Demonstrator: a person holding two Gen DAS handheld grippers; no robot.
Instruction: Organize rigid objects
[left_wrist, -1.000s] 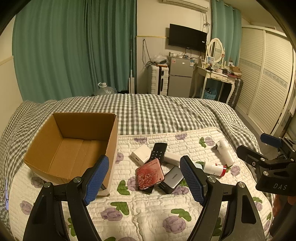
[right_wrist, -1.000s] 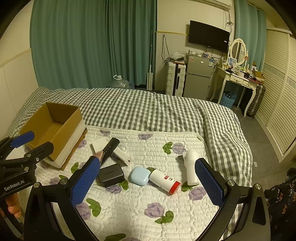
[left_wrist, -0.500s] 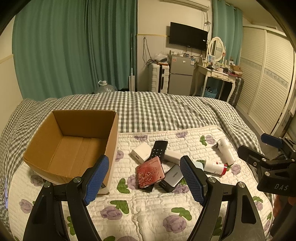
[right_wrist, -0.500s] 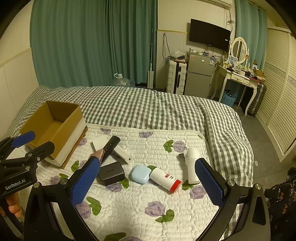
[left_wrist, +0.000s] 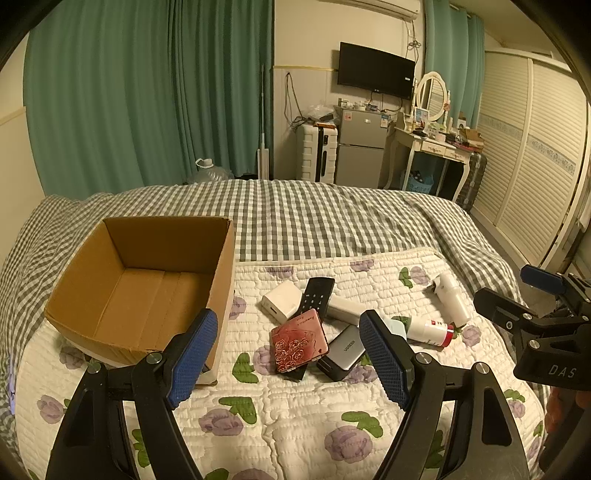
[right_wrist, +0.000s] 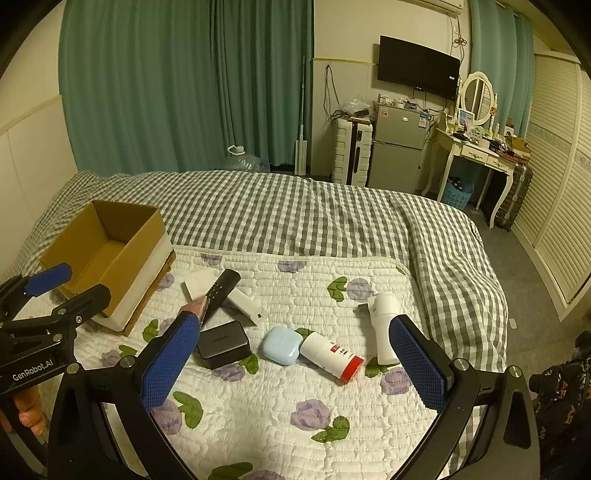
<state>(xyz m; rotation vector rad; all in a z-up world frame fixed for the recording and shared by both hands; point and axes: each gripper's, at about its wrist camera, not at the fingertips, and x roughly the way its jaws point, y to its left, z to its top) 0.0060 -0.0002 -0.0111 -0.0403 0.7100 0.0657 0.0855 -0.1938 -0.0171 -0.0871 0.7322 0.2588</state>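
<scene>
An open, empty cardboard box (left_wrist: 147, 280) stands on the bed at the left; it also shows in the right wrist view (right_wrist: 107, 254). Right of it lies a cluster: pink rose-patterned case (left_wrist: 298, 345), black remote (left_wrist: 316, 297), white adapter (left_wrist: 282, 300), grey charger (left_wrist: 341, 352), light-blue earbud case (right_wrist: 280, 345), white bottle with red cap (right_wrist: 330, 356), white handheld device (right_wrist: 384, 325). My left gripper (left_wrist: 288, 358) is open and empty above the quilt, near the pink case. My right gripper (right_wrist: 295, 365) is open and empty above the bottle and earbud case.
A white floral quilt (left_wrist: 295, 413) covers the near part of the bed over a grey checked blanket (left_wrist: 314, 218). The bed's right edge drops to the floor (right_wrist: 524, 280). Curtains, a small fridge and a dressing table stand behind.
Both views have shifted slightly; the objects sit a little lower and nearer in the frames. Both grippers stay open. No object has moved.
</scene>
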